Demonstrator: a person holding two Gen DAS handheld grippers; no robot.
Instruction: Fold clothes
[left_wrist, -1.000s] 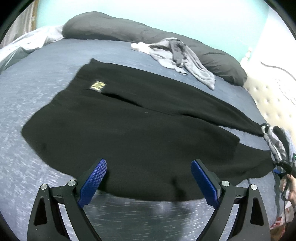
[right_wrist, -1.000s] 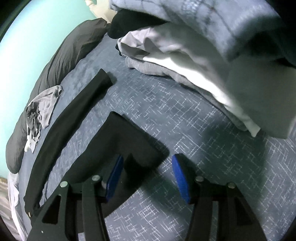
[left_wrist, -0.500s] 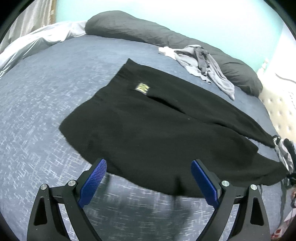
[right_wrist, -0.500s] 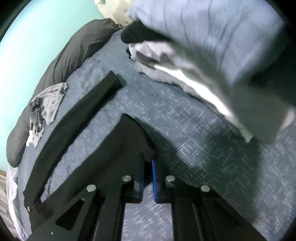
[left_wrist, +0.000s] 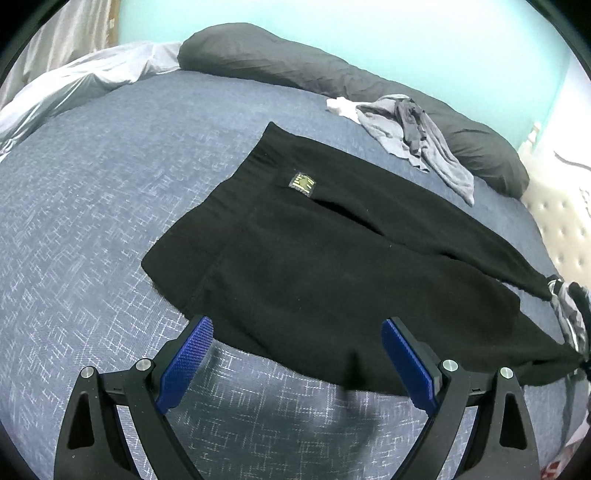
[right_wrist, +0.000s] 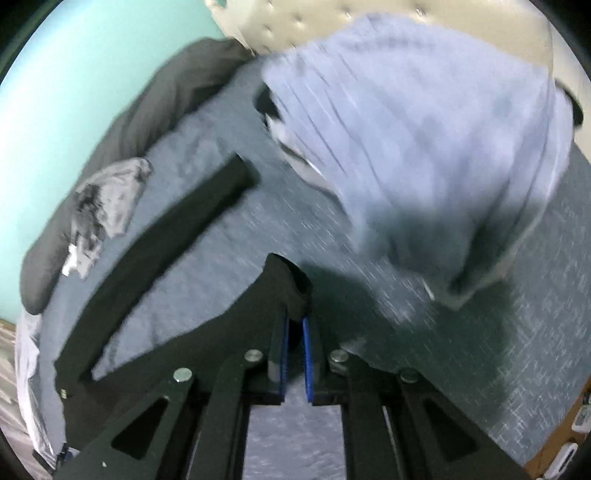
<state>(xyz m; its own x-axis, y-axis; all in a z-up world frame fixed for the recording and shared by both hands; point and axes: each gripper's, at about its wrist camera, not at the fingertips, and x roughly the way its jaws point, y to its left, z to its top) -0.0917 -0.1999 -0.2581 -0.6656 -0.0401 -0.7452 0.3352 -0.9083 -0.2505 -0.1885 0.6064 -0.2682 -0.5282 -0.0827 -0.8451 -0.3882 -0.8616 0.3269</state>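
Observation:
A pair of black trousers (left_wrist: 332, 258) with a small yellow label (left_wrist: 301, 182) lies spread on the blue bedcover (left_wrist: 92, 229). My left gripper (left_wrist: 295, 347) hangs open over their near edge, touching nothing. In the right wrist view my right gripper (right_wrist: 295, 325) is shut on the hem of one trouser leg (right_wrist: 284, 284) and holds it raised off the bed. The other leg (right_wrist: 166, 240) lies flat and straight to the left.
A grey crumpled garment (left_wrist: 410, 140) rests against the long dark pillow (left_wrist: 332, 77) at the back. A pile of pale blue and white laundry (right_wrist: 424, 129) looms right of the held hem. A padded headboard (left_wrist: 561, 221) bounds the right side.
The right gripper shut on the trouser hem and lifted it. The left gripper slid sideways along the trousers' near edge, staying open.

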